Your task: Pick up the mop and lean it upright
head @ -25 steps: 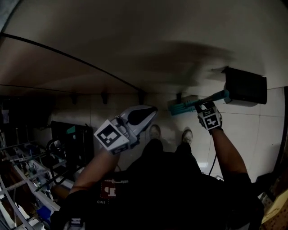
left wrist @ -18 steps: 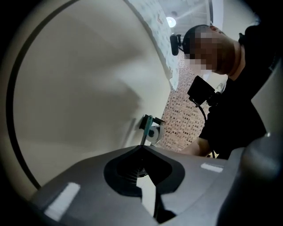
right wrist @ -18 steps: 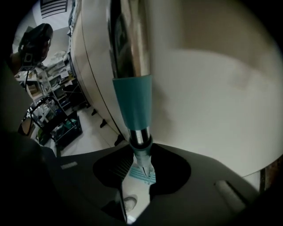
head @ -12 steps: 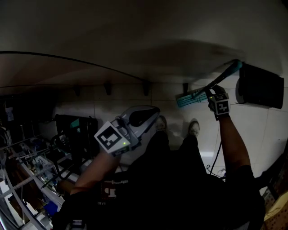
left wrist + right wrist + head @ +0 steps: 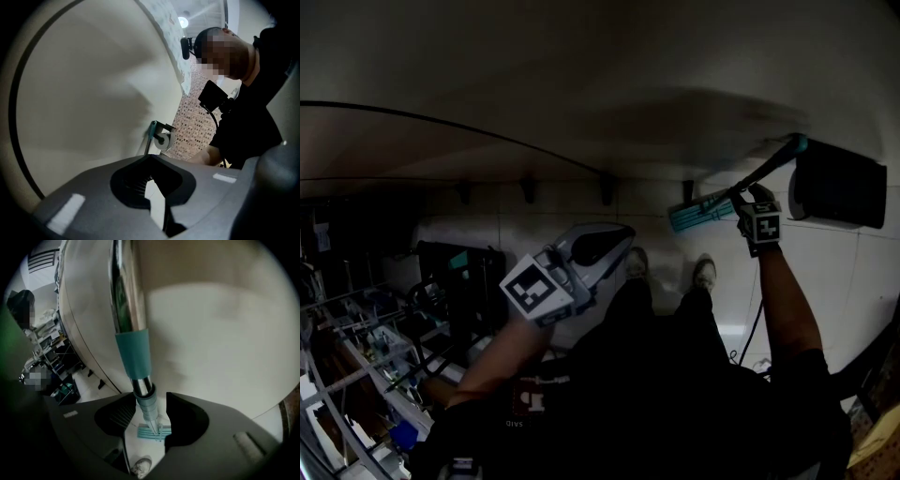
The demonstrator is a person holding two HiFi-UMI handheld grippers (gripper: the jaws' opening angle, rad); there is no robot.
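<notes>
Now the mop point(image 5: 705, 210) stands against the wall point(image 5: 581, 75), its shaft between the right gripper point(image 5: 152, 403)'s released, just-opened jaws. Its top is cut off in the right gripper view. Away from the wall, the left gripper point(image 5: 150, 157) is clenched on nothing.

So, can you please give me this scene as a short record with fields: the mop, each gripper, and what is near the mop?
mop: slanted, top end at the wall, beside a black box
head: low, near the wall's foot
right gripper: open; jaws have just been opening; handle between them, gap on one side
left gripper: shut, empty, away from the mop
task state: mop seems leaned on the wall; release seems under way
</notes>
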